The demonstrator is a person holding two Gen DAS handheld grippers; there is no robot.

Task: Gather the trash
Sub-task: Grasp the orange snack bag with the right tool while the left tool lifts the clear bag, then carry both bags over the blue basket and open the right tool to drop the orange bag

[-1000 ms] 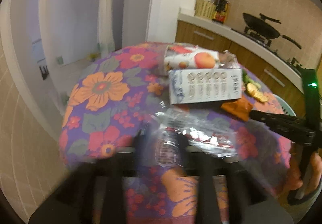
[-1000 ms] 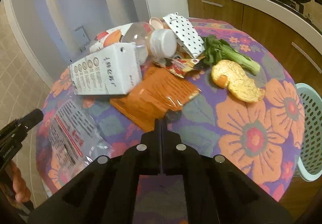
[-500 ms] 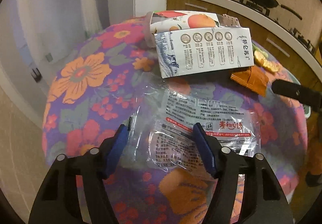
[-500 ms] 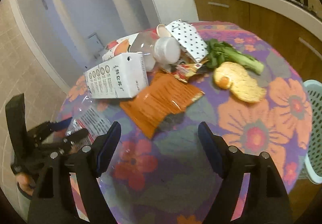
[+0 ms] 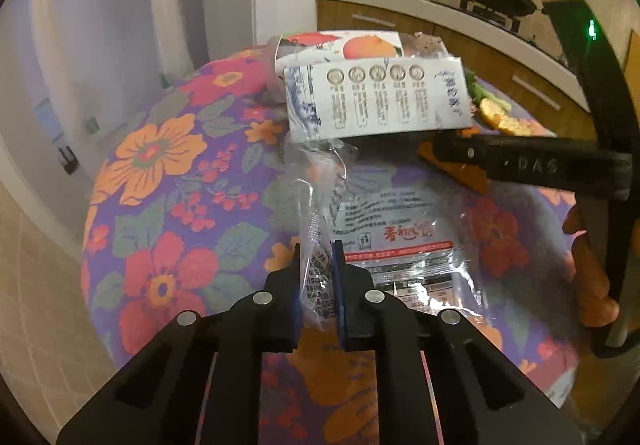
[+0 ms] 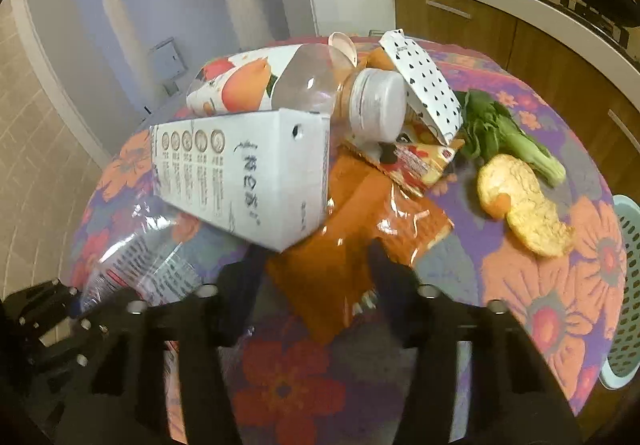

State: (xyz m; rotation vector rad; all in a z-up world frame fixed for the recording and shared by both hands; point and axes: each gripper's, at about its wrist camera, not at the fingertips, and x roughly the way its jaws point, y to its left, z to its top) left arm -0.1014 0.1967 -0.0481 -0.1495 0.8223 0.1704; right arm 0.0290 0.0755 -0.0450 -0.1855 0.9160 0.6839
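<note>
Two risks: the crinkled clear plastic wrapper with red print (image 5: 396, 241), at the table's six o'clock edge, is pinched only by one fold in the left gripper (image 5: 316, 273), whose jaws just closed; it may slip; the right gripper (image 6: 316, 277), jaws narrowing astride the orange foil packet (image 6: 352, 245), could nudge the white carton (image 6: 248, 181) at eleven o'clock.

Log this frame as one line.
left gripper: closing, pinching clear plastic wrapper | right gripper: closing, straddling orange snack bag | phase: grasping
</note>
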